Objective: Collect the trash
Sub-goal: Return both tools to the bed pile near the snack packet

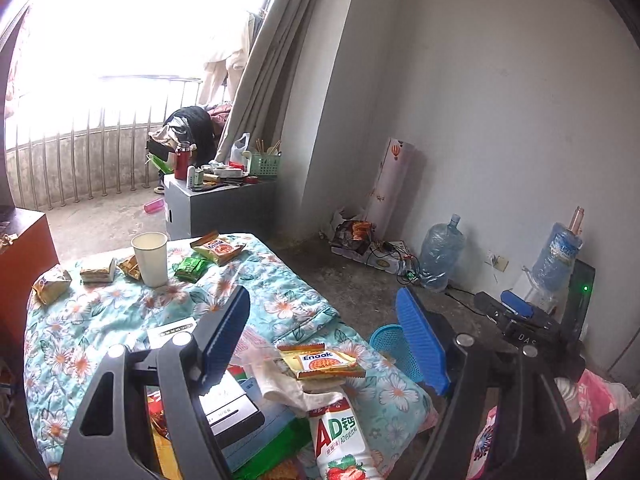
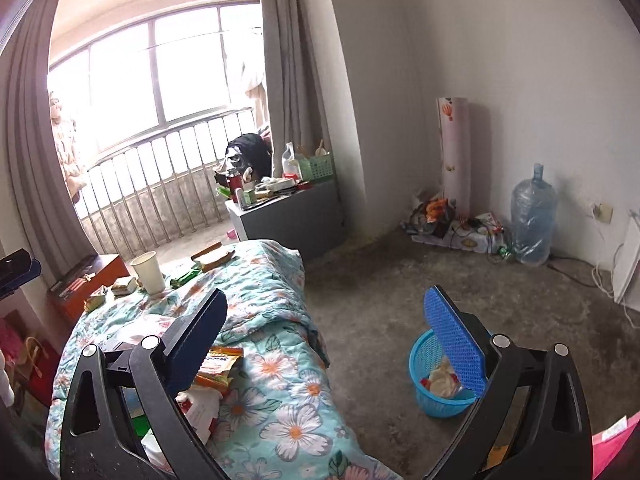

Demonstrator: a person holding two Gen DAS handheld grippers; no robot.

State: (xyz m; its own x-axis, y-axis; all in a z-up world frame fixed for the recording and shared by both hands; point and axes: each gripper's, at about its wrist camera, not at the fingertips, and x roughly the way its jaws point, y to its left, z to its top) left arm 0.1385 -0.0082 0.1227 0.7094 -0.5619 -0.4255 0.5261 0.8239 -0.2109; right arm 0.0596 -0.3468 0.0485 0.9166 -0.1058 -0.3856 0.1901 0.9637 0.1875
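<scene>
Left gripper [image 1: 324, 334]: jaws spread, empty, over the floral quilt [image 1: 120, 308]. Right gripper [image 2: 334, 334]: spread wide, empty. Trash: Enaak wrapper [image 1: 322, 362] nearest, best pinched flat by its edge; AD bottle [image 1: 340, 440] beside it, possibly empty. Far end: paper cup [image 1: 150, 258], more wrappers. Blue basket [image 2: 430, 360] waits on the floor, right.

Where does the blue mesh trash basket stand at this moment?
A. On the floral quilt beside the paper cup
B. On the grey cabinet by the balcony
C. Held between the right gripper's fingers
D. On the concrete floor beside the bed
D: the blue mesh trash basket stands on the bare concrete floor next to the quilt-covered bed, with some trash already inside.
</scene>
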